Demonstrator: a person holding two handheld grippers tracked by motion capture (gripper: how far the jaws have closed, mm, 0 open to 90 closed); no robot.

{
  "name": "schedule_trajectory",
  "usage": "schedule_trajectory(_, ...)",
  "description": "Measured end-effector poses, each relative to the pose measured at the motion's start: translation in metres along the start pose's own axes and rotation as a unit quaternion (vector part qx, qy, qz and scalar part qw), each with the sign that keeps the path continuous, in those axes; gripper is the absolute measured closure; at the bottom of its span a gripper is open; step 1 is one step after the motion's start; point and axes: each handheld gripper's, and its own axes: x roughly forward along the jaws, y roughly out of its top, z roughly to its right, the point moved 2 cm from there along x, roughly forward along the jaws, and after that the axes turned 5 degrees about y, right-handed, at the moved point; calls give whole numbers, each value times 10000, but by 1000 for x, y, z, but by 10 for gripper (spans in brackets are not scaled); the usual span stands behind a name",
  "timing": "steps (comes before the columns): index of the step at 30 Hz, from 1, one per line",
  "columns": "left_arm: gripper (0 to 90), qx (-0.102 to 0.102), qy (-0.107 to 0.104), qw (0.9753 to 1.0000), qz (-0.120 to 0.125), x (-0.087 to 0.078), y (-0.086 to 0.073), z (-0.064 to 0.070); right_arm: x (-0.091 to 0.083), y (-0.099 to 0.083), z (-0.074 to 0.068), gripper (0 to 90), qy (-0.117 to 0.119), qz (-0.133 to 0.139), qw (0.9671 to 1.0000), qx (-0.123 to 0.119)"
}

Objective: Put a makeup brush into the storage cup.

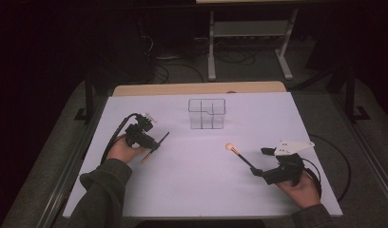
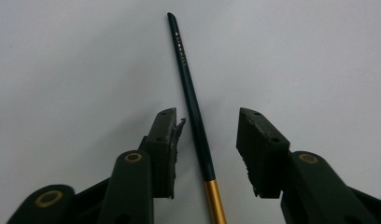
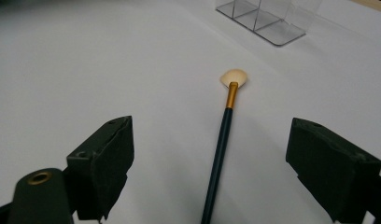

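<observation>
We see two brushes lying flat on the white bench (image 1: 182,190): a dark-handled brush (image 2: 193,107) at the near left, between the spread jaws of the left gripper (image 2: 205,135), and a fan brush (image 3: 223,135) at the near right, between the wide-open jaws of the right gripper (image 3: 209,158). Neither is clasped. Both hands come in low from the near edge, grippers angled inward. A clear organizer (image 1: 207,114) stands farther back, near the middle

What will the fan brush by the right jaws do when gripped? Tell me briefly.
The fan brush has a thin round handle lying flat on the table, so it may roll if nudged. It looks stiff and probably light. Its splayed pale bristles seem soft; gripping the handle between the open jaws of the right gripper appears safer.
</observation>
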Motion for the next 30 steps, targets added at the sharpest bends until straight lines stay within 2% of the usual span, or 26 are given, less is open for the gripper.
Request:
schedule_trajectory(2, 610, -23, -5, 10000, -93, 3, -1, 1, 0, 0, 0, 144, 5, 4, 10000, 6)
schedule_trajectory(9, 657, -68, 11, 9999, -157, 5, -1, 3, 0, 2, -3, 147, -11, -26, 10000, -66)
schedule_trajectory(19, 714, -20, 66, 9996, -256, 8, -3, 3, -2, 1, -1, 147, -11, 25, 10000, -3)
schedule_trajectory(21, 729, -77, 28, 9995, -320, 10, -3, 4, -2, 1, -1, 147, 6, 23, 10000, 5)
schedule_trajectory(22, 732, 83, 56, 9989, -447, 10, -4, 1, -2, 1, -1, 147, 13, 16, 10000, 7)
schedule_trajectory(23, 738, 47, 60, 9990, -432, 11, -4, 2, -2, 1, -2, 148, 20, 0, 10000, 6)
schedule_trajectory(25, 757, 104, 101, 9987, -483, 11, -5, 2, -2, 1, -2, 148, 15, -2, 10000, -21)
schedule_trajectory(28, 800, 82, 235, 9987, -438, 13, -4, 5, -1, 0, -2, 148, -4, -15, 10000, -31)
schedule_trajectory(30, 809, 137, 318, 9983, -461, 13, -3, 7, 0, 0, -2, 148, -1, -39, 10000, -32)
